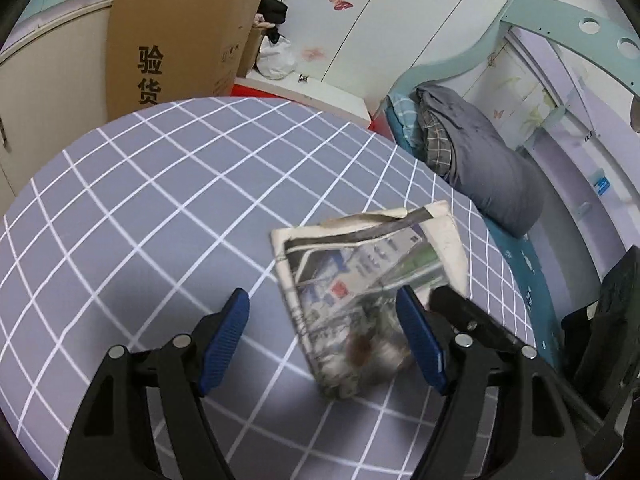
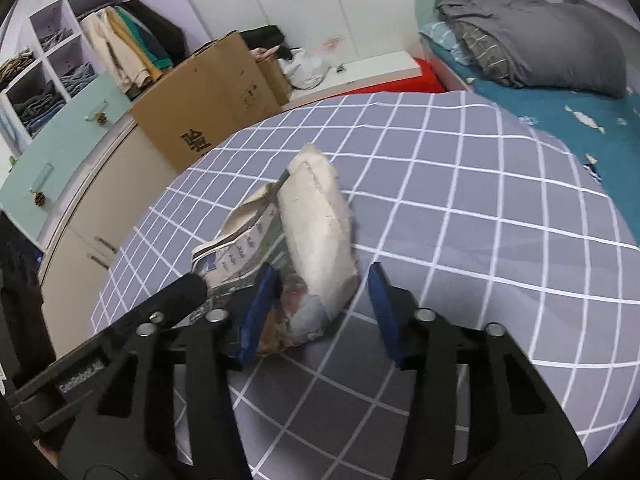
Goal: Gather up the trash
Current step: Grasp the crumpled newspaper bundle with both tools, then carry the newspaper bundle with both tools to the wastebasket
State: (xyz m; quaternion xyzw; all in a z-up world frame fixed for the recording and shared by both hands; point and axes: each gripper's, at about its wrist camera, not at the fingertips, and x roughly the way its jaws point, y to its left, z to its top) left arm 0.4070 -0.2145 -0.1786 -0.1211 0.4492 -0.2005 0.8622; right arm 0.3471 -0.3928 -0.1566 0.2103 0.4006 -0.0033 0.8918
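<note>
A worn printed bag with cream edges (image 1: 360,276) lies on a round table with a grey checked cloth (image 1: 160,200). My left gripper (image 1: 324,336) is open, its blue pads either side of the bag's near end, not closed on it. In the right wrist view the bag (image 2: 316,240) stands partly raised, cream side up. My right gripper (image 2: 324,304) is open with the bag's near corner between its pads. The other gripper's black finger (image 2: 176,296) shows at the left beside the bag.
A tall cardboard box (image 1: 176,40) stands behind the table by pale cabinets (image 2: 60,152). A bed with a grey quilt (image 1: 480,160) and teal sheet lies to the right. White wardrobe doors with butterfly stickers (image 1: 340,0) are at the back.
</note>
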